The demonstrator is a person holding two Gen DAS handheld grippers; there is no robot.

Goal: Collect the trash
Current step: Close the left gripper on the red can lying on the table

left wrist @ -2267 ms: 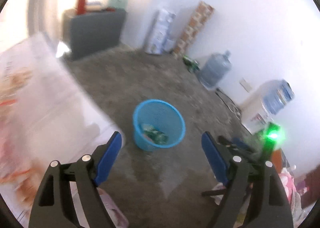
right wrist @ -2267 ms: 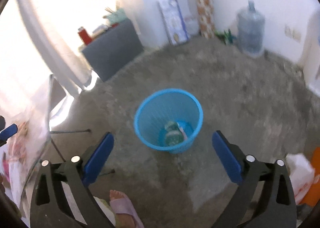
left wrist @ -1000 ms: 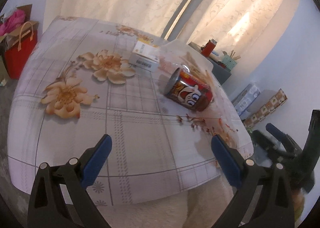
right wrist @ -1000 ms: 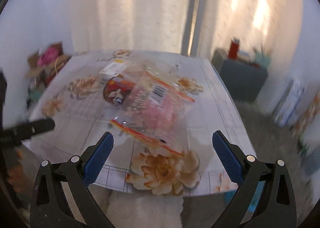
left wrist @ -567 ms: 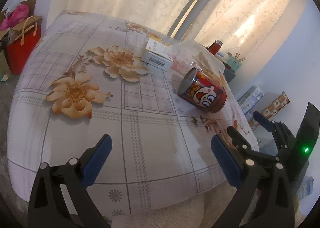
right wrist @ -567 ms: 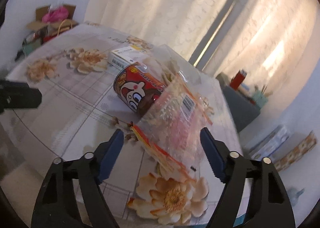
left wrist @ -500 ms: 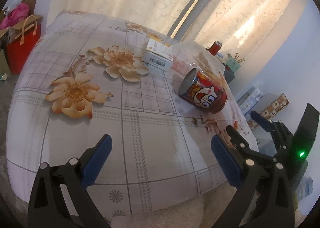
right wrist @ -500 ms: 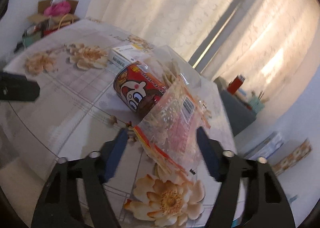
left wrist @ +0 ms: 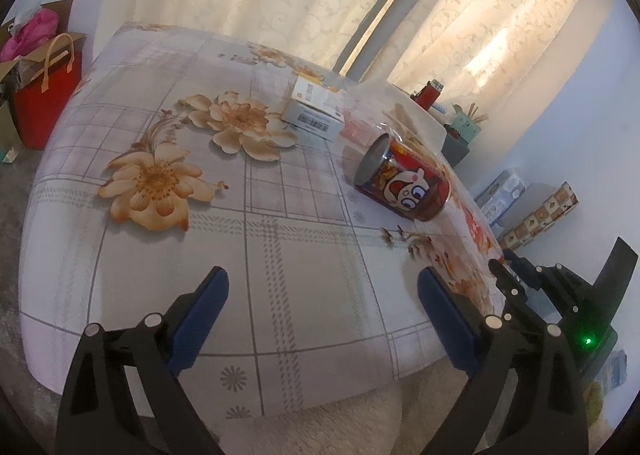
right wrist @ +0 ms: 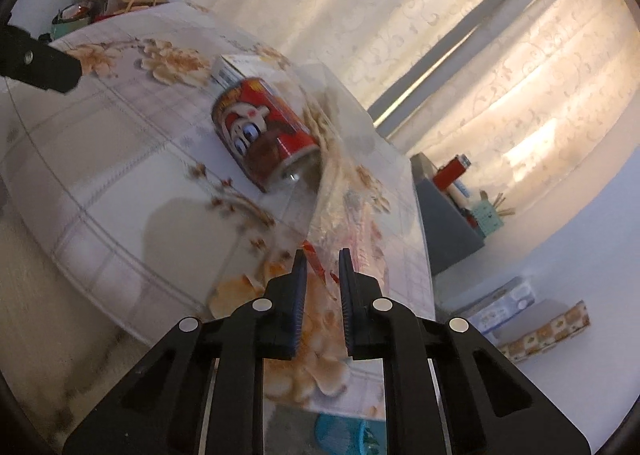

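Observation:
A red cartoon-face cup (left wrist: 404, 183) lies on its side on the flowered table (left wrist: 200, 247); it also shows in the right wrist view (right wrist: 264, 135). A clear plastic bag with red print (right wrist: 340, 215) lies beside it at the table's near right corner. My right gripper (right wrist: 322, 275) is nearly shut around the bag's red-printed near edge. My left gripper (left wrist: 320, 307) is open and empty above the table's front edge. A white box (left wrist: 314, 115) lies behind the cup.
A blue trash basket (right wrist: 344, 435) stands on the floor under the table edge. A red bag (left wrist: 46, 103) stands at the left. A grey cabinet (right wrist: 448, 215) with a red bottle stands by the curtains.
My right gripper has moved in on the plastic bag and its jaws have closed from wide open to a narrow gap around the bag's edge. The left gripper has barely moved.

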